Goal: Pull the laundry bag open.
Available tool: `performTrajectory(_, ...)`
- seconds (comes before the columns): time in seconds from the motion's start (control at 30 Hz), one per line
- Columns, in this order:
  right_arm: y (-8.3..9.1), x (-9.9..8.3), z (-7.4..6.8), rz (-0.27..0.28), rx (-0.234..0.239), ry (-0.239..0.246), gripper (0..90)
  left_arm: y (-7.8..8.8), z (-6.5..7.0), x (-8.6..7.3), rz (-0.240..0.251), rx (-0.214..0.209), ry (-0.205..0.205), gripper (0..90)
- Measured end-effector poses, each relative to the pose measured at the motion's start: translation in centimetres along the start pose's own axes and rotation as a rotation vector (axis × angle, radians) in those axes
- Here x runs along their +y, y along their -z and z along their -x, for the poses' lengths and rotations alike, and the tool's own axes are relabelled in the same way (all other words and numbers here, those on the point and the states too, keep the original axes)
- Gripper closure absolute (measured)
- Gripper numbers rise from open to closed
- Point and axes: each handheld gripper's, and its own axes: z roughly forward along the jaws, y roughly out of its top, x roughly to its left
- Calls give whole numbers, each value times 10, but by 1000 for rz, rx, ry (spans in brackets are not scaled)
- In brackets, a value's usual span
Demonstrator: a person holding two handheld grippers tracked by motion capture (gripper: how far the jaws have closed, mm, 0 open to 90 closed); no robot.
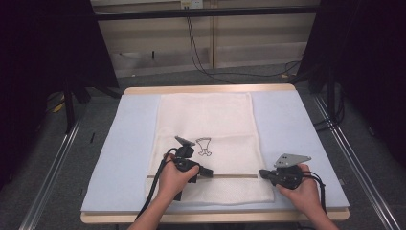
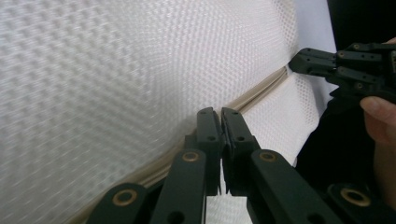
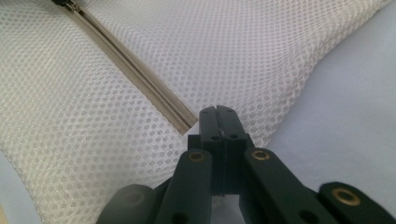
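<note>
A white mesh bag [image 1: 206, 115] lies flat on a pale blue mat [image 1: 127, 143]. A beige zipper [image 1: 234, 176] runs across the bag near its front edge. My left gripper [image 1: 208, 171] lies low on the bag with its jaws shut on the zipper [image 2: 261, 91]; what sits between the pads is hidden. My right gripper [image 1: 262, 173] is shut on the zipper's right end [image 3: 189, 122], at the bag's edge. In the left gripper view the right gripper [image 2: 296, 63] shows at the far end of the zipper. The stretch of zipper [image 3: 135, 77] between the two grippers looks closed.
A small black drawing [image 1: 204, 146] is printed on the bag just behind the left hand. The mat covers a wooden table [image 1: 206, 89]. Cables lie on the floor beyond it, and metal rails [image 1: 52, 167] run along both sides.
</note>
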Motion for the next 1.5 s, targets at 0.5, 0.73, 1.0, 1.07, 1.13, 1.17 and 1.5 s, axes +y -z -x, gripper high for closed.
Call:
performTrajectory(0.5,0,0,0,1,1,-3,900,25,-10,-8,27,16,8,874)
performTrajectory(0.73,0,0,1,1,5,-11,900,43,-25,-15,51,9,44,874)
performTrajectory(1.0,0,-1,2,9,12,-24,900,51,-28,-15,51,-13,57,873)
performTrajectory(1.07,0,-1,2,9,16,-26,900,50,-28,-16,51,-11,56,874)
performTrajectory(1.13,0,-2,2,10,9,-23,900,52,-28,-16,52,-3,46,874)
performTrajectory(1.17,0,-2,2,12,9,-22,900,54,-29,-17,56,9,41,874)
performTrajectory(1.5,0,-1,1,3,7,-18,900,87,-50,-33,100,16,87,873)
